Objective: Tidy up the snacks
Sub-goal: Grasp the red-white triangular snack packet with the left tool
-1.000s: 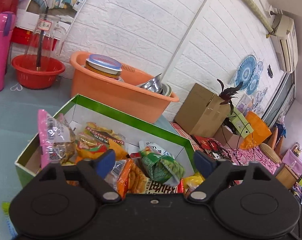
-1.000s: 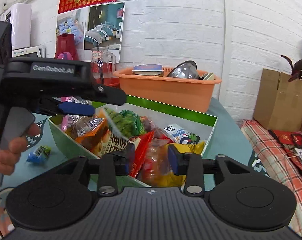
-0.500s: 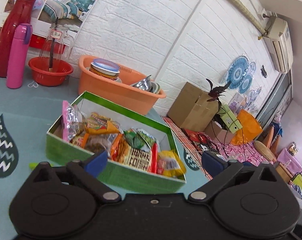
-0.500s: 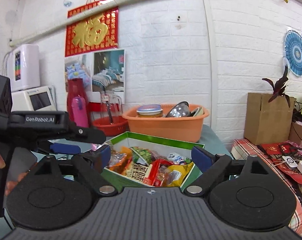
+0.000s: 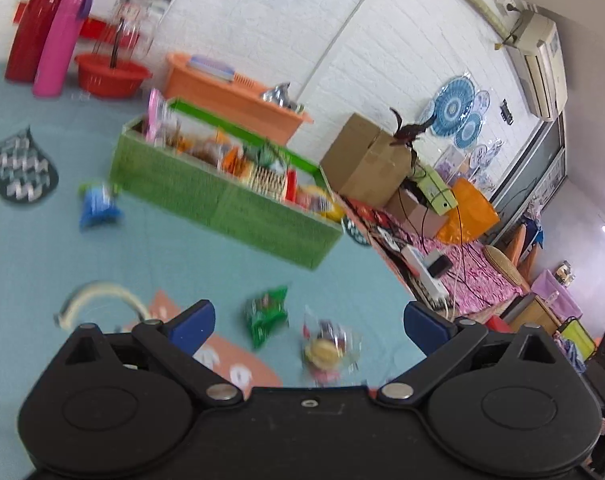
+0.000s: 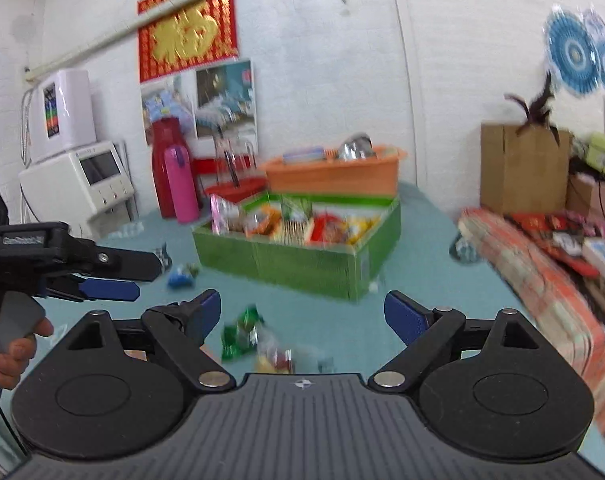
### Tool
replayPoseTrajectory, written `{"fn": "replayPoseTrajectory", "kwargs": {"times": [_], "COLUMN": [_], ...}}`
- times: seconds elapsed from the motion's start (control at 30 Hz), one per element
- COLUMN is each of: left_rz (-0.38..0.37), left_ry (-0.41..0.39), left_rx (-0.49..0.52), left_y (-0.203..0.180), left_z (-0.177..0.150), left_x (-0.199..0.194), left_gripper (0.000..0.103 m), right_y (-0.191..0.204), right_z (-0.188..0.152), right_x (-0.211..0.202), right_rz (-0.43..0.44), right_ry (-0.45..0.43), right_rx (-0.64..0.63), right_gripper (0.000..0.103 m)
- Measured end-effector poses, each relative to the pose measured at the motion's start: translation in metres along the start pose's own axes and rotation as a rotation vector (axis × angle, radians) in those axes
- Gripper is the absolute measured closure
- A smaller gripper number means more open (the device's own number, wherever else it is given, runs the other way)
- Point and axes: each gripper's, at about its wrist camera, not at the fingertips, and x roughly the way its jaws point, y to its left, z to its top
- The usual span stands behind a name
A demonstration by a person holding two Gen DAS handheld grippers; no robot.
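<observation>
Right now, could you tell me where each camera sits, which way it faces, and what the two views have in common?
Left wrist view: sits on the left gripper, angled down across the teal table at the green snack box; only its own open blue fingers show.
Right wrist view: sits on the right gripper, facing the box and back wall; its open fingers show, with the left gripper and a hand beside it.
Shared: box, orange basin, green packet, pink flask.

One green box (image 5: 222,204), three loose packets (image 5: 267,314)
</observation>
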Motion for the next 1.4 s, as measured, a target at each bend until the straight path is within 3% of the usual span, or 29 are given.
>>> {"fn": "replayPoseTrajectory", "kwargs": {"times": [0.1,0.23,0.53,0.7,0.8,0.87,0.9,0.93,0.97,1.07,1.4], "left_rz": [-0.005,-0.002,-0.127,-0.126,-0.117,-0.116,-0.119,-0.119,-0.125,-0.135,-0.165], "left_ry": [0.036,0.093,0.186,0.214,0.219,0.220,0.216,0.216,0.221,0.212,0.108], "left_rx": [-0.033,-0.044,0.065,0.072,0.068,0.066,0.065,0.063,0.059,0.054,0.068], "left_y": [0.005,0.005,-0.032,-0.036,-0.034,-0.032,-0.032,-0.031,-0.031,-0.034,-0.045], "left_z": [-0.024,-0.042,-0.055,-0.056,-0.056,-0.056,-0.056,-0.056,-0.056,-0.058,-0.025], "left_x": [0.001,0.004,0.036,0.057,0.064,0.069,0.070,0.072,0.073,0.073,0.059], "left_gripper": [0.000,0.000,0.000,0.000,0.005,0.016,0.030,0.054,0.058,0.058,0.059], "right_y": [-0.002,0.003,0.010,0.015,0.016,0.016,0.016,0.016,0.017,0.017,0.023], "right_z": [-0.021,-0.043,-0.067,-0.069,-0.070,-0.070,-0.070,-0.070,-0.070,-0.069,-0.041], "right_x": [0.002,0.004,0.003,0.007,0.009,0.012,0.014,0.015,0.015,0.014,0.011], "right_rz": [-0.002,0.004,0.070,0.101,0.108,0.108,0.105,0.097,0.093,0.094,0.090], "right_ry": [0.059,0.124,0.157,0.161,0.162,0.165,0.166,0.161,0.159,0.145,0.055], "right_rx": [0.056,0.031,0.021,0.006,0.006,0.007,0.006,-0.003,-0.011,-0.006,-0.072], "right_gripper": [0.000,0.000,0.000,0.000,0.000,0.000,0.000,0.016,0.019,0.025,0.027]}}
